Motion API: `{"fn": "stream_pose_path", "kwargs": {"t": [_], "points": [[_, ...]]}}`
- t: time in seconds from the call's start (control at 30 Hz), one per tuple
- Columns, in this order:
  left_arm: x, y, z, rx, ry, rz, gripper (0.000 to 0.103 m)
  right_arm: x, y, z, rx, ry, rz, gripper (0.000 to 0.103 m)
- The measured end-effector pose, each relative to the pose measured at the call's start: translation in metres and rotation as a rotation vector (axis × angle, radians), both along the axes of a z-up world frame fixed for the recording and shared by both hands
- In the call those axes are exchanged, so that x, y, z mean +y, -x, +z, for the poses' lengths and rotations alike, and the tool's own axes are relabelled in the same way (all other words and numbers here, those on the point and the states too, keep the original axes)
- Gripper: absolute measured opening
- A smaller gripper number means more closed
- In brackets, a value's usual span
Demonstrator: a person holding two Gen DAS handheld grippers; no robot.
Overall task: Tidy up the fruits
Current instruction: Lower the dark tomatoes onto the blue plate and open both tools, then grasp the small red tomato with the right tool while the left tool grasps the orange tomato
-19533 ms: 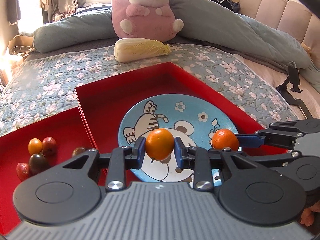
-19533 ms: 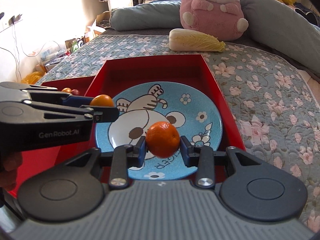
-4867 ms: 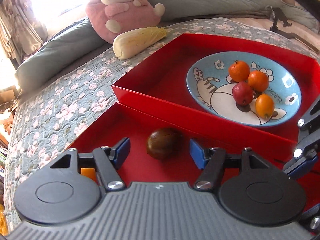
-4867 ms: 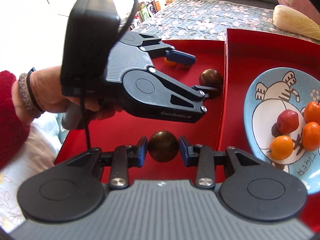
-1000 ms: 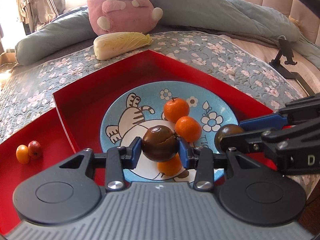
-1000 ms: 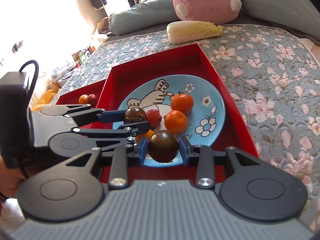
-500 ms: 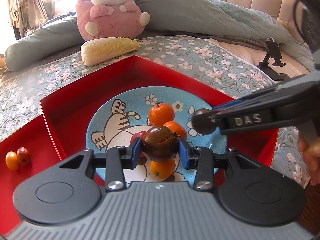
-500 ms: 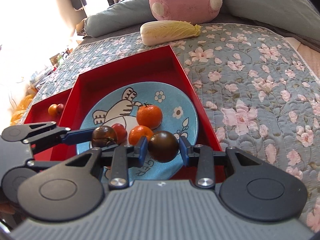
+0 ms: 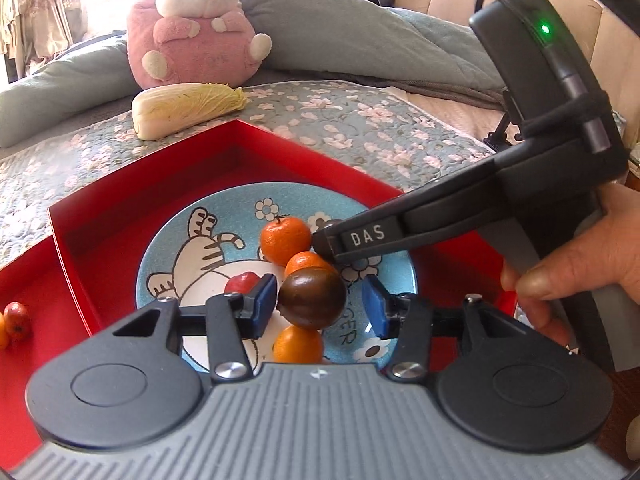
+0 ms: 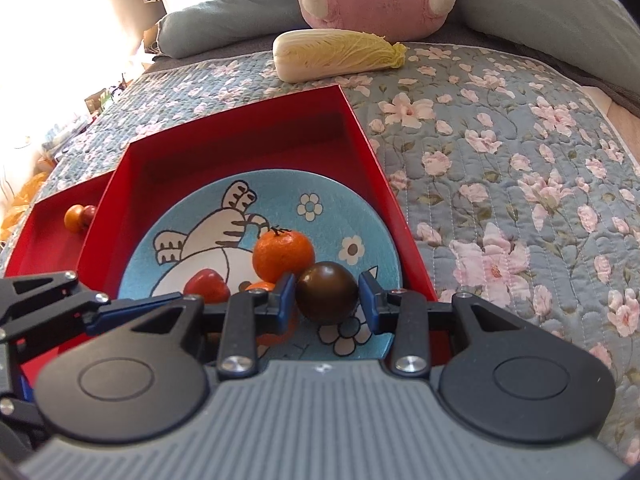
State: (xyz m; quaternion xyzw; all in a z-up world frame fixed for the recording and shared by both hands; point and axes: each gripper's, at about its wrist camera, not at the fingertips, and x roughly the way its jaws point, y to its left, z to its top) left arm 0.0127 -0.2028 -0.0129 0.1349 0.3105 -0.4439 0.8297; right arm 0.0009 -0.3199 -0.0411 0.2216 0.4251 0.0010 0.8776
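A blue cartoon plate [image 9: 168,264] lies in a red tray [image 9: 132,196]. It holds mandarins [image 9: 285,240], a small orange fruit [image 9: 298,345] and a red fruit [image 9: 240,281]. My left gripper [image 9: 320,306] is open over the plate; a dark brown fruit [image 9: 312,299] sits between its pads, touching the left pad, with a gap at the right pad. My right gripper [image 10: 326,300] is open, its pads standing just off a second dark brown fruit [image 10: 326,293] at the plate's [image 10: 180,224] right side. The right gripper also shows in the left wrist view [image 9: 326,236].
A second red tray [image 9: 36,300] at the left holds two small fruits [image 9: 16,318]. A napa cabbage [image 9: 188,108] and a pink plush [image 9: 192,28] lie beyond the trays on the floral quilt [image 10: 500,168]. Grey pillows lie behind.
Both grippers have come down onto the plate and opened. The dark fruit in each, gripped half a second ago, now sits loose between the pads.
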Motion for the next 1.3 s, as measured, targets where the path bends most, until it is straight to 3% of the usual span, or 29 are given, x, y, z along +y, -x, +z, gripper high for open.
{"fn": "stream_pose_path", "kwargs": {"t": [0.17, 0.3, 0.43, 0.83, 1.03, 1.3], "points": [[0.002, 0.000, 0.001, 0.001, 0.001, 0.010, 0.066, 0.000, -0.002, 0.000, -0.002, -0.003, 0.007, 0.039], [0.005, -0.001, 0.003, 0.002, 0.006, 0.015, 0.066, -0.003, 0.000, 0.001, 0.003, -0.014, -0.010, 0.039], [0.008, 0.000, 0.005, -0.002, 0.006, 0.027, 0.066, -0.007, 0.008, 0.006, -0.026, -0.018, -0.042, 0.051], [0.029, -0.003, 0.021, -0.017, 0.030, 0.118, 0.066, -0.003, 0.040, 0.019, -0.047, -0.035, -0.059, 0.051], [0.054, -0.015, 0.030, -0.035, 0.041, 0.257, 0.066, 0.009, 0.041, 0.033, -0.077, -0.033, -0.036, 0.051], [0.132, -0.064, 0.043, -0.022, 0.015, 0.547, 0.066, 0.048, 0.014, 0.068, -0.172, -0.037, 0.069, 0.051]]}}
